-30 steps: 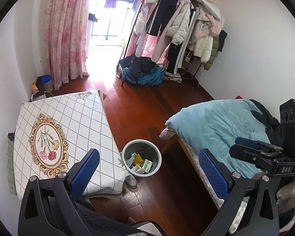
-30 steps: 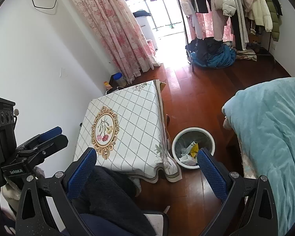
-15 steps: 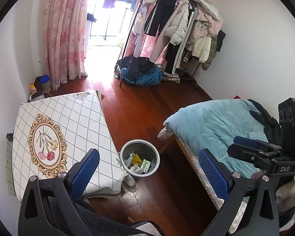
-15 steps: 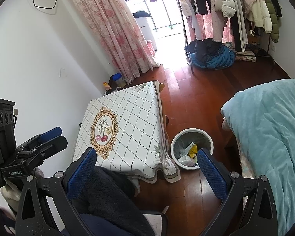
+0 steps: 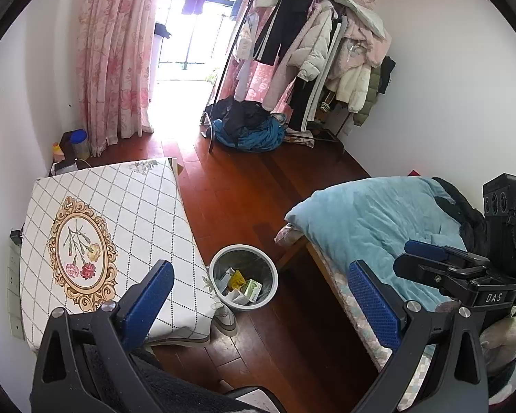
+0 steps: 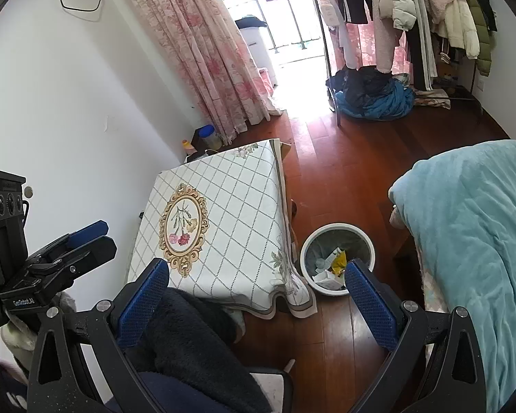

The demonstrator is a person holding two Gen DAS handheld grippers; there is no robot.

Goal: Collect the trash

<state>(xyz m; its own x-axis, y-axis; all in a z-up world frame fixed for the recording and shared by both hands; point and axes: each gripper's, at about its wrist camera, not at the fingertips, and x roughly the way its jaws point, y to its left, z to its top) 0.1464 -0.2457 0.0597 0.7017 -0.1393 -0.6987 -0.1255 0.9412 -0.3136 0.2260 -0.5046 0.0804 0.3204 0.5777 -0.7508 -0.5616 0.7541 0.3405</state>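
Note:
A round white waste bin (image 5: 271,287) (image 6: 306,241) with a dark liner stands on the wooden floor between the table and the bed. Inside lie trash pieces: a yellow wrapper (image 5: 236,278) (image 6: 337,262), a green-and-white carton (image 5: 251,289) and white paper (image 6: 326,278). My left gripper (image 5: 260,301) is open and empty, held high above the bin. My right gripper (image 6: 256,297) is also open and empty, above the table's near corner. Each gripper shows at the edge of the other's view.
A table with a diamond-pattern cloth (image 5: 120,213) (image 6: 230,213) stands left of the bin. A bed with a light blue quilt (image 5: 371,216) (image 6: 471,234) is on the right. A clothes rack (image 5: 313,55) and a clothes pile (image 5: 247,127) stand at the far end. Dark fleece clothing (image 6: 189,337) lies below.
Both views have drifted slightly; the bin and table sit a little further left in the frames. Both grippers remain open and empty.

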